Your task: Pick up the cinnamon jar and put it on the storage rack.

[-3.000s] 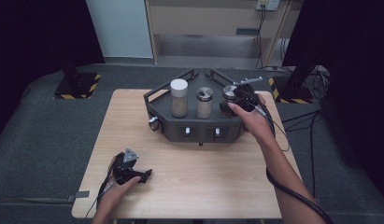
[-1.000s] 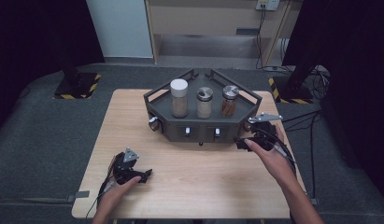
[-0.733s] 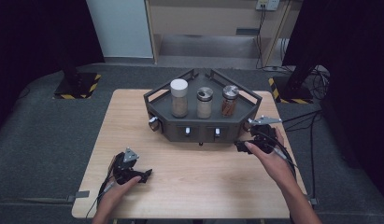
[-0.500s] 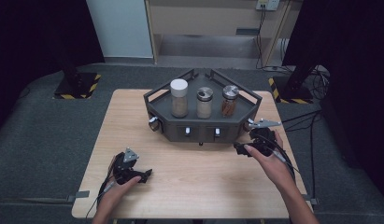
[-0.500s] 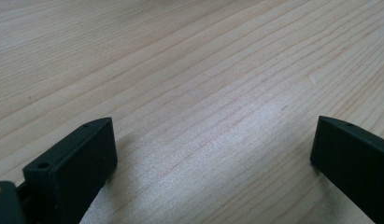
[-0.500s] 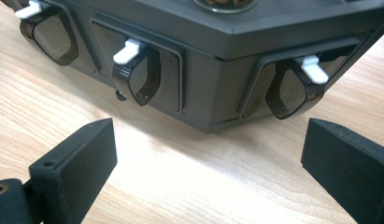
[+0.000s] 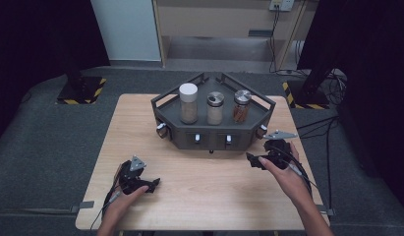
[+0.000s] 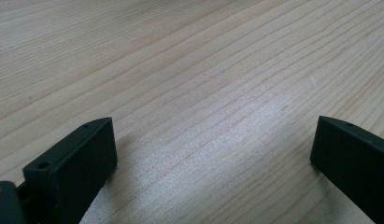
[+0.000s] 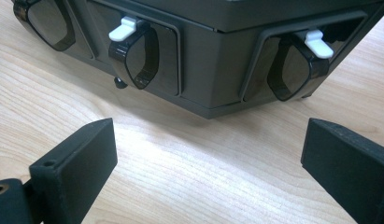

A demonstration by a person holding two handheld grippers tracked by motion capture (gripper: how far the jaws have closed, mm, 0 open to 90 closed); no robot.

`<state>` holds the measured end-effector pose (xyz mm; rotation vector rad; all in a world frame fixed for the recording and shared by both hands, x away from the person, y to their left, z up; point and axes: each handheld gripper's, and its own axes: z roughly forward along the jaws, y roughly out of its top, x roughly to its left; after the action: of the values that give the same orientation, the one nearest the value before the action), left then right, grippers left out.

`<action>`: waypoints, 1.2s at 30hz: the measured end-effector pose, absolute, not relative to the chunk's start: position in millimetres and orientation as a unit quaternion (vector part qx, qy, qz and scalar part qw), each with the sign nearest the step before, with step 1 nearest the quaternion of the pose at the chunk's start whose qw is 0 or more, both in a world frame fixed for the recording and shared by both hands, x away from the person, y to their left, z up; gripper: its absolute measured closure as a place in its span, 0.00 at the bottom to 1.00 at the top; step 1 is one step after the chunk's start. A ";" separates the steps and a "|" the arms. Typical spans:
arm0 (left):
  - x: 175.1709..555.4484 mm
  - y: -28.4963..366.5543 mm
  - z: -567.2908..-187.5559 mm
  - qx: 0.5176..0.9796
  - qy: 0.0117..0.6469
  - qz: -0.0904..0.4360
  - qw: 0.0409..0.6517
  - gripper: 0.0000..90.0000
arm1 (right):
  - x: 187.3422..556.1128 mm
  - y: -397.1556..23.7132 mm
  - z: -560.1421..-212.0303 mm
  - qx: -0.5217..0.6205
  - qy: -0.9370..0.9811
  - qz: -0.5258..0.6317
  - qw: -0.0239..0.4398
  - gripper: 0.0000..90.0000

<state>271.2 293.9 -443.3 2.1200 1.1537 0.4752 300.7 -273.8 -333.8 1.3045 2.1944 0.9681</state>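
- High view: a dark grey rack (image 7: 214,135) with angled corners stands at the far middle of the wooden table (image 7: 140,132); three jars stand in a row on its top
- The white-lidded jar (image 7: 188,103) is on the left, the middle jar (image 7: 215,107) with a metal lid is just beside it, and the jar of brown sticks (image 7: 241,105) is on the right, well apart from both grippers
- The right gripper (image 7: 254,161) is held just above the table near the rack's front right corner, its jaws pointing left along the rack's front; nothing sits between them
- The left gripper (image 7: 151,184) rests near the table's front left edge, well apart from the rack, with the person's left hand (image 7: 122,201) behind it
- Left gripper view: the two black jaws stand wide apart over bare wood grain, released, with nothing between them; the left gripper (image 8: 213,154) lies low to the table
- Right gripper view: the right gripper (image 9: 208,163) is released too, jaws spread wide over the tabletop and holding nothing
- Just beyond the jaws is the rack's front face (image 9: 206,56), with two dark translucent scoops, each topped by a white tab: the left tab (image 9: 124,27) and the right tab (image 9: 318,42)
- Neither jaw touches the rack
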 end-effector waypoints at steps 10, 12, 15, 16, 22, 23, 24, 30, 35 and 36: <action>271.2 293.9 -443.3 0.812 0.442 0.182 0.334 0.00 | 291.4 -280.0 -340.0 0.474 0.779 0.351 0.212 0.05; 271.1 293.8 -443.4 0.812 0.442 0.182 0.334 0.00 | 290.8 -281.0 -340.4 0.474 0.780 0.350 0.210 0.05; 271.1 293.8 -443.3 0.812 0.442 0.182 0.334 0.00 | 289.6 -281.5 -341.1 0.473 0.782 0.348 0.209 0.05; 271.1 293.8 -443.4 0.812 0.442 0.182 0.334 0.00 | 288.9 -281.6 -341.4 0.473 0.782 0.347 0.209 0.05; 271.1 293.8 -443.3 0.812 0.442 0.182 0.334 0.00 | 285.2 -282.8 -345.7 0.474 0.783 0.347 0.205 0.05; 271.1 293.8 -443.4 0.812 0.442 0.182 0.334 0.00 | 284.6 -282.8 -346.4 0.474 0.783 0.347 0.204 0.05; 271.2 293.8 -443.2 0.812 0.442 0.182 0.334 0.00 | 284.1 -283.2 -347.4 0.474 0.784 0.346 0.203 0.05; 271.2 293.8 -443.2 0.812 0.442 0.182 0.334 0.00 | 279.5 -285.8 -352.2 0.478 0.783 0.345 0.200 0.05; 271.1 293.7 -443.2 0.812 0.442 0.182 0.334 0.00 | 276.1 -287.5 -355.4 0.478 0.783 0.346 0.197 0.05; 271.1 293.7 -443.2 0.812 0.442 0.182 0.334 0.00 | 275.5 -287.6 -356.3 0.479 0.783 0.345 0.197 0.05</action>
<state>271.1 293.7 -443.2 2.1204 1.1551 0.4751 275.5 -287.6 -356.3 1.3400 2.1916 0.9672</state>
